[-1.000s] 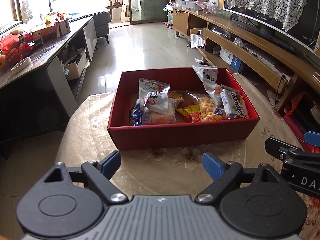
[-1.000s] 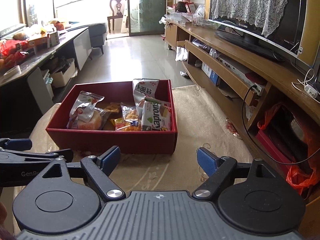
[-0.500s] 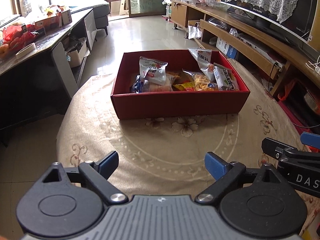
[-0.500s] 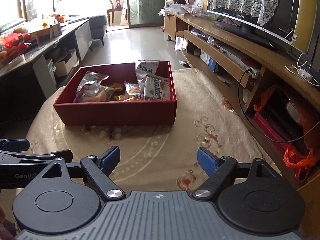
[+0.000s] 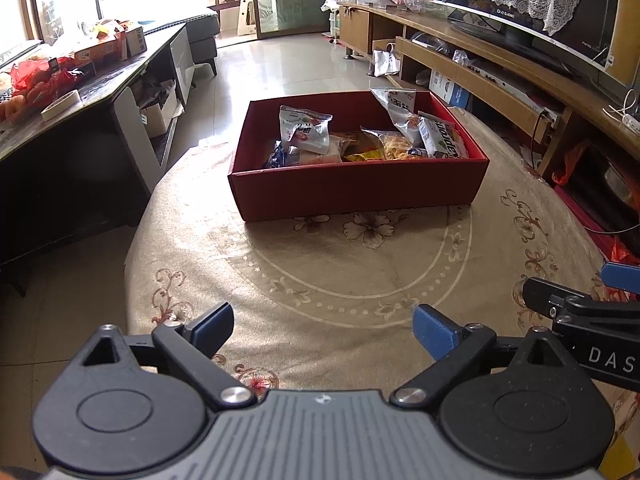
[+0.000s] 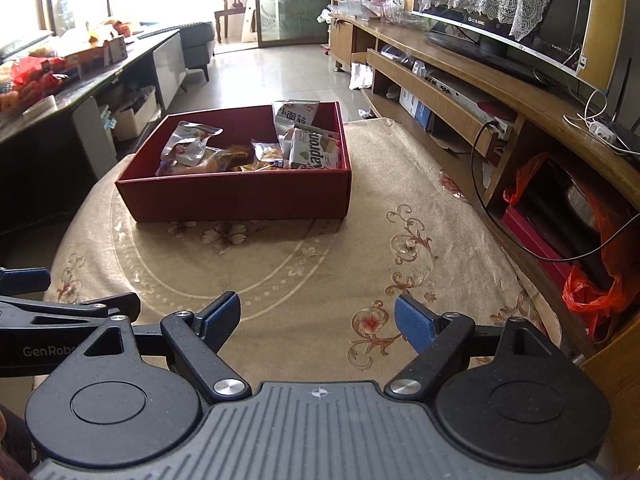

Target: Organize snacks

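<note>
A red cardboard box (image 5: 356, 192) (image 6: 240, 196) stands on the far half of a round table with a beige flowered cloth (image 5: 352, 272) (image 6: 304, 264). Several snack packets (image 5: 304, 130) (image 6: 312, 148) lie and lean inside it. My left gripper (image 5: 324, 332) hovers over the near side of the table, well short of the box; its jaws are opening and nothing is between them. To its right, my right gripper (image 6: 318, 320) is open and empty, also over the near cloth. Each gripper shows at the edge of the other's view.
A long dark table (image 5: 92, 84) with boxes and red bags runs along the left. A wooden TV unit (image 6: 500, 92) with a screen, cables and orange bags lines the right. Tiled floor (image 5: 288, 68) stretches beyond the round table to a chair and glass door.
Both grippers have drawn back from the red box, which now sits farther away with more cloth showing. The left gripper's jaws stand a little wider.
</note>
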